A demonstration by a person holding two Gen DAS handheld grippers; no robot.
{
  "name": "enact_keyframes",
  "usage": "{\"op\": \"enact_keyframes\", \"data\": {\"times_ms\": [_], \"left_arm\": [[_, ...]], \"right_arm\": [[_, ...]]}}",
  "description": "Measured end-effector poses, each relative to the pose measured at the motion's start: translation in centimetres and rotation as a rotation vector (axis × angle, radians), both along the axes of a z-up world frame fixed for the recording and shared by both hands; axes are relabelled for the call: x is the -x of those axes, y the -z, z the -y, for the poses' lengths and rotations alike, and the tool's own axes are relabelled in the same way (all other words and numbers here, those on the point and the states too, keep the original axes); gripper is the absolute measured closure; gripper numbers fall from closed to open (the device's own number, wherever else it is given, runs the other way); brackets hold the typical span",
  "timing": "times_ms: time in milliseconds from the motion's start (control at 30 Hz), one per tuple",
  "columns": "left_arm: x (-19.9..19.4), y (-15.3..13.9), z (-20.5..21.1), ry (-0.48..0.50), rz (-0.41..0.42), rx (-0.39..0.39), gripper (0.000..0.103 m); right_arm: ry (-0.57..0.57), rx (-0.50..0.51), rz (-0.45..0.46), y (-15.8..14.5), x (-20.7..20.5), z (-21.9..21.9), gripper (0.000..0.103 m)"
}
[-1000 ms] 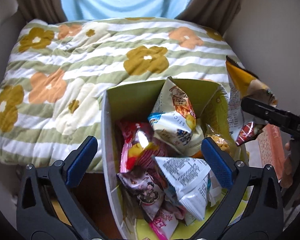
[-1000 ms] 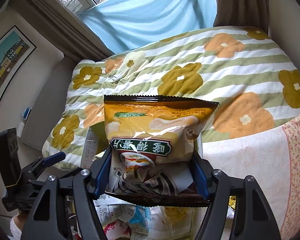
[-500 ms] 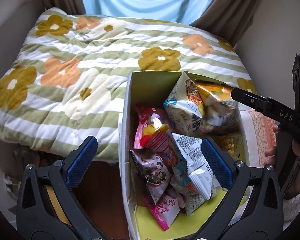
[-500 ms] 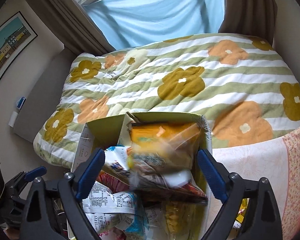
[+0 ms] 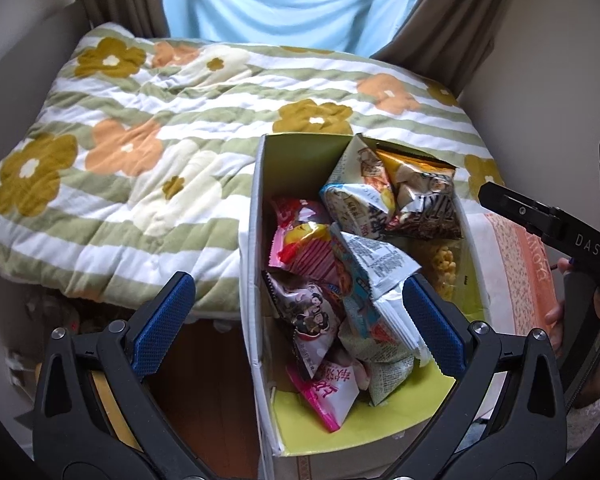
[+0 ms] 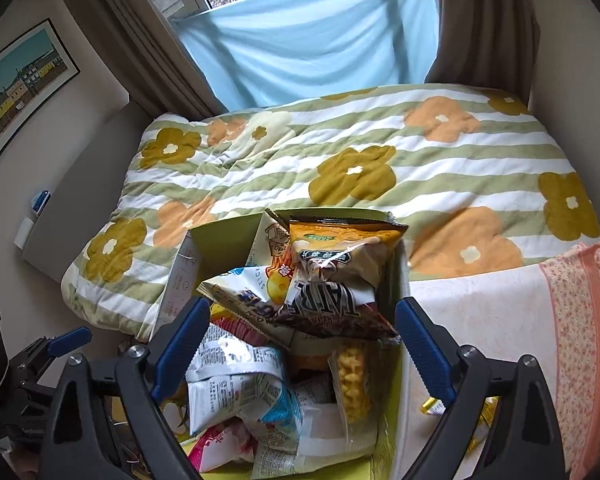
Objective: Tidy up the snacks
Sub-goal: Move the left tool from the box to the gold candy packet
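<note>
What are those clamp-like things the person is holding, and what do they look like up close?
They are two hand-held grippers. The left gripper and the right gripper look alike: black plastic arms shaped like big clamps, silver rivets at the joints, and blue textured pads lining the inside of each finger. Seen from the side, the right one bears white letters, "DAS". Beside it a light sleeve shows.

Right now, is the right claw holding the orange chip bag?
No, the right claw is open, and the chip bag lies in the box.
</note>
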State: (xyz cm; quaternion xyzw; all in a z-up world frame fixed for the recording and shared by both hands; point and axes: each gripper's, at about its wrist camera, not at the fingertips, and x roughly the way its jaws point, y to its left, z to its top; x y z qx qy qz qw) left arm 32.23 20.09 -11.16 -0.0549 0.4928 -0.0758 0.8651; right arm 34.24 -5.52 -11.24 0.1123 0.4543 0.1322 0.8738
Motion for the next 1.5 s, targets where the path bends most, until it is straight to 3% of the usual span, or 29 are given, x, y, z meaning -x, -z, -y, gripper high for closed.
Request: {"op": "enact_keyframes", "data": {"times_ms": [267, 467, 633, 867, 1033, 1200, 1500], "left_arm": [[0.7, -1.8, 5.1, 0.171, 0.043, 0.024, 0.0], [1.3, -2.9, 11.6, 0.314, 0.066, 0.037, 0.0], [2.4, -2.9, 18.4, 0.426, 0.06, 0.035, 0.0], [4.1, -1.0, 27.5, 0.507, 0.0, 0.031, 0.0], [4.5, 2.6, 33.9, 0.534, -0.075, -0.051, 0.0], [3.7, 9.1, 39.1, 0.533, -0.184, -0.225, 0.0], [2.0, 16.7, 41.9, 0.547, -0.296, -0.473, 0.0]], "right_arm": [[0.136, 0.02, 0.049, -2.8, 5.0, 4.4, 0.011], [0.28, 0.062, 0.058, -4.0, 9.9, 11.0, 0.011], [0.371, 0.115, 0.017, -3.1, 13.7, 17.0, 0.011], [0.371, 0.197, -0.104, 0.7, 17.5, 24.5, 0.011], [0.296, 0.207, -0.189, 4.5, 18.7, 27.8, 0.011], [0.2, 0.217, -0.309, 9.3, 19.5, 30.5, 0.011], [0.041, 0.232, -0.423, 15.3, 20.4, 30.1, 0.011]]}}
